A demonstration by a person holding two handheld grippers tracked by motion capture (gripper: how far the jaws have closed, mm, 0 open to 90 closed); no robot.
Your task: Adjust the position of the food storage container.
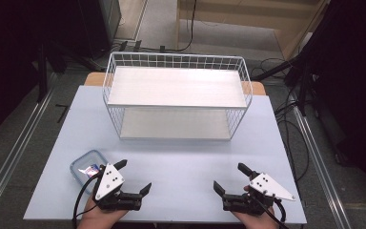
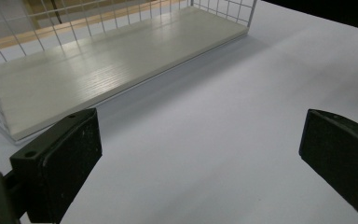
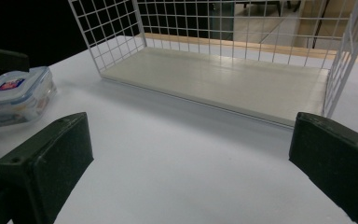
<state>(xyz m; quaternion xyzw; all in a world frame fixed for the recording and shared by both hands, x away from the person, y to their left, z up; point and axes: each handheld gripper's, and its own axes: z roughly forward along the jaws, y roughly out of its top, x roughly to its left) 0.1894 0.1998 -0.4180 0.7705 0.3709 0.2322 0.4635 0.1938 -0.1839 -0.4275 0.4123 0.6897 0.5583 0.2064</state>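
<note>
A white wire rack (image 1: 176,62) with two white shelf boards stands at the back middle of the pale blue table (image 1: 181,157). Its lower board (image 2: 102,70) lies ahead of the left gripper, and the same lower board (image 3: 223,84) fills the middle of the right gripper view. A small clear lidded container (image 1: 86,167) with a label sits at the front left, and the container (image 3: 21,93) is seen beside the other hand. My left gripper (image 1: 133,176) is open just right of it, jaws empty. My right gripper (image 1: 228,177) is open at the front right, jaws empty.
A wooden table edge (image 1: 95,78) shows behind the blue top. Cables (image 1: 295,129) trail on the floor at the right, and dark stands (image 1: 43,62) flank both sides. Bare table surface lies between the grippers and the rack.
</note>
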